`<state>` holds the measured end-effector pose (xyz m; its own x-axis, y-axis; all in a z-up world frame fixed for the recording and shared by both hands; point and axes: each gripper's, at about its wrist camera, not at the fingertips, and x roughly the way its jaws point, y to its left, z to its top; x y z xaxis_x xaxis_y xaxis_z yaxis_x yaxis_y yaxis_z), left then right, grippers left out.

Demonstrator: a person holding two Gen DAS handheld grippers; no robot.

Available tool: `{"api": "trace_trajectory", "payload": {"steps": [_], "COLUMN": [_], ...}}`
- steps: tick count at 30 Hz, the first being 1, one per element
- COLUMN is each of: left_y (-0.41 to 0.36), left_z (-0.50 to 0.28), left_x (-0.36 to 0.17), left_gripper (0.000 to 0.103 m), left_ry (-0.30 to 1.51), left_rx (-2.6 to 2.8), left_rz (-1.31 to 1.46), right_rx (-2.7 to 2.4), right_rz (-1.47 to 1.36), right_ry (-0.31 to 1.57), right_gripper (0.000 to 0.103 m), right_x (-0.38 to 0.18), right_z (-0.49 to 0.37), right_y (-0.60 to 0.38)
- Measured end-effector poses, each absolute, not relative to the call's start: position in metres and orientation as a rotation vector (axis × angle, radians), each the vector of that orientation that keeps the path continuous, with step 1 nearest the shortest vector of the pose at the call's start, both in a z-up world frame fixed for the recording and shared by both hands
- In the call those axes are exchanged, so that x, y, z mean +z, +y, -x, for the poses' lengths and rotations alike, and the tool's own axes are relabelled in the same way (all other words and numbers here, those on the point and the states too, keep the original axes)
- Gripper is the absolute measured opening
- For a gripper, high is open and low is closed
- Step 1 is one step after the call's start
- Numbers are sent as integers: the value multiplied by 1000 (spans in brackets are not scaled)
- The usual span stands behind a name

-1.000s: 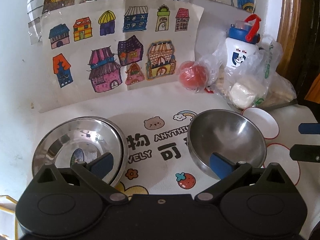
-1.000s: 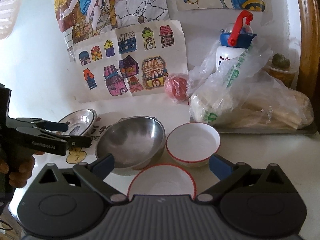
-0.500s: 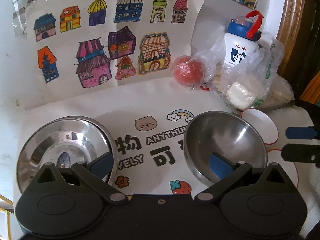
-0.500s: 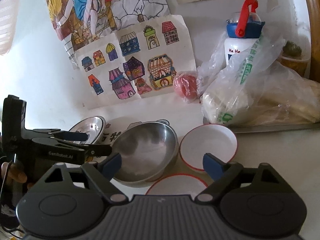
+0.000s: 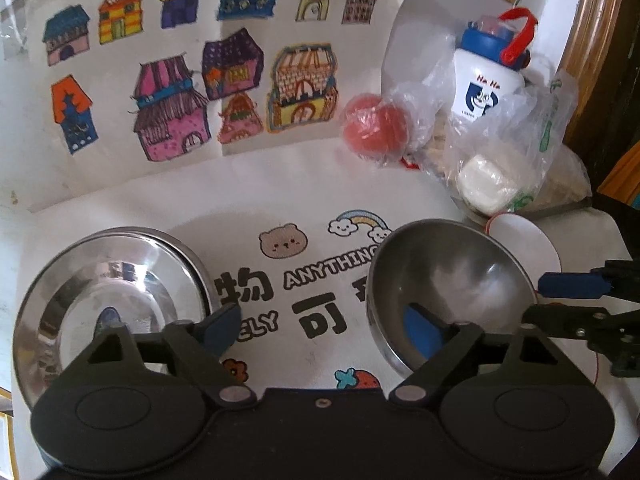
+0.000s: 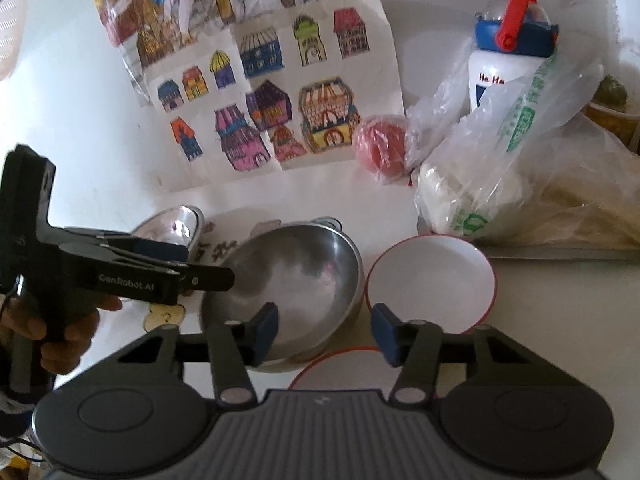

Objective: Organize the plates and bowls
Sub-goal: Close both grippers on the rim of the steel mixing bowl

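Note:
A steel bowl [image 5: 452, 280] [image 6: 292, 276] sits mid-table, with stacked steel plates [image 5: 108, 300] [image 6: 176, 224] to its left. A white red-rimmed bowl [image 6: 430, 280] [image 5: 520, 240] stands right of it, and a second one [image 6: 340, 364] lies nearer. My left gripper [image 5: 320, 330] [image 6: 200, 264] is open and its jaws are closing; one pad [image 5: 420, 332] hangs inside the steel bowl, with the bowl's left rim between the jaws. My right gripper [image 6: 324, 332] [image 5: 560, 300] is open, its jaws closing about the steel bowl's right rim; no pad is seen pressing.
A tomato in plastic film [image 5: 374, 128], a white and blue bottle [image 5: 486, 84] and plastic bags of food [image 6: 520, 184] on a tray crowd the back right. Children's drawings [image 5: 180, 92] hang on the wall behind. A hand [image 6: 60, 332] holds the left gripper.
Both grippers came forward and lower over the steel bowl. The right jaws narrowed a lot and the left jaws a little. The bowls and plates have not moved.

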<state>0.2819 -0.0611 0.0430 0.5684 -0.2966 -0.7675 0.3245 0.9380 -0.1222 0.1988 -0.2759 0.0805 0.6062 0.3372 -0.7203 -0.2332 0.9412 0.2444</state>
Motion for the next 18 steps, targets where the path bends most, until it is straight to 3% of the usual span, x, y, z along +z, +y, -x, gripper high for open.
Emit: {"api": "trace_trajectory", "payload": {"steps": [5,10,14,16,18], "left_y": [-63,-64,-68,-70,-74], "left_z": [-288,-296,-296,-296,-294], "left_x": [38,33,31,31,31], "left_gripper": [71,48,34,19,17], "left_ry": [932,982,1001,1009,1007], "left_rx": [-388,-433,-460,-469,-465], "left_rz": [-30,25,38,43,28], "right_rx": [329,314,314,323,323], "right_rz": [-115,-115,-110,-110,-102], "right_ry": [897,907,913,916,917], "right_gripper": [38,26,25,25,25], "right_x": [74,70,68,68,68], "right_z": [-208,-214,-216,-217,-218], "right_y": [-273,-272,-270,-269,-266]}}
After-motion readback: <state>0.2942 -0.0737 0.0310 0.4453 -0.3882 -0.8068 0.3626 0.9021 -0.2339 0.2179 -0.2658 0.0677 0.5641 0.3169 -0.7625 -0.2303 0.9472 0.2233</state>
